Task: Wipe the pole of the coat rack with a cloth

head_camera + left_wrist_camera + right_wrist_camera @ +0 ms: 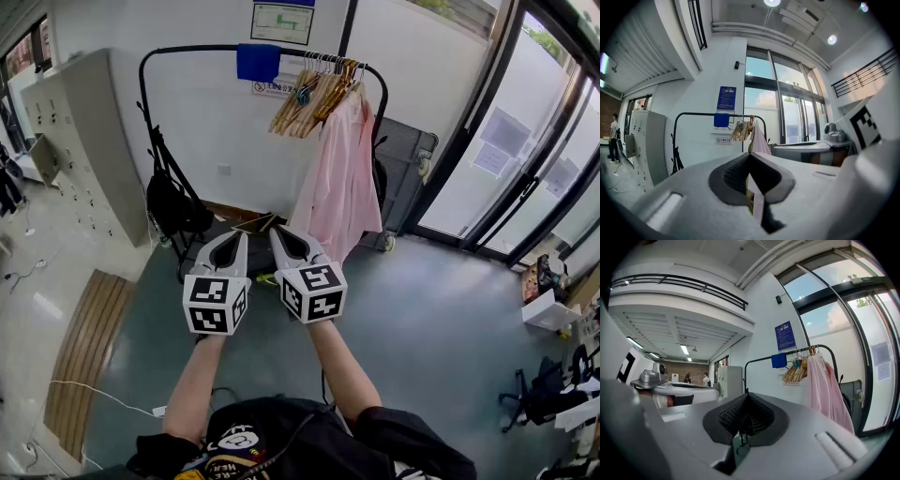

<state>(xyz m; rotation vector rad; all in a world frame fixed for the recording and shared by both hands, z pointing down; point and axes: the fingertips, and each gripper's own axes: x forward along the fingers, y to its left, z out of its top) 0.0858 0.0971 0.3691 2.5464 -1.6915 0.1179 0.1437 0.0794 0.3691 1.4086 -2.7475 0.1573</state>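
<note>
The black coat rack stands against the white wall, its top pole (192, 47) running across. A blue cloth (258, 61) hangs folded over that pole, beside wooden hangers (314, 94) and a pink garment (342, 178). My left gripper (241, 236) and right gripper (277, 232) are side by side, well short of the rack, both shut with nothing held. In the left gripper view the cloth (721, 120) is far beyond my left gripper (750, 154). In the right gripper view the cloth (778, 360) and pole (759, 359) are likewise far from my right gripper (746, 395).
A black bag (173, 202) hangs on the rack's left upright. Grey lockers (80, 141) line the left wall. Glass doors (525, 159) are at the right. A wooden board (89, 356) lies on the floor at left and an office chair (544, 394) at far right.
</note>
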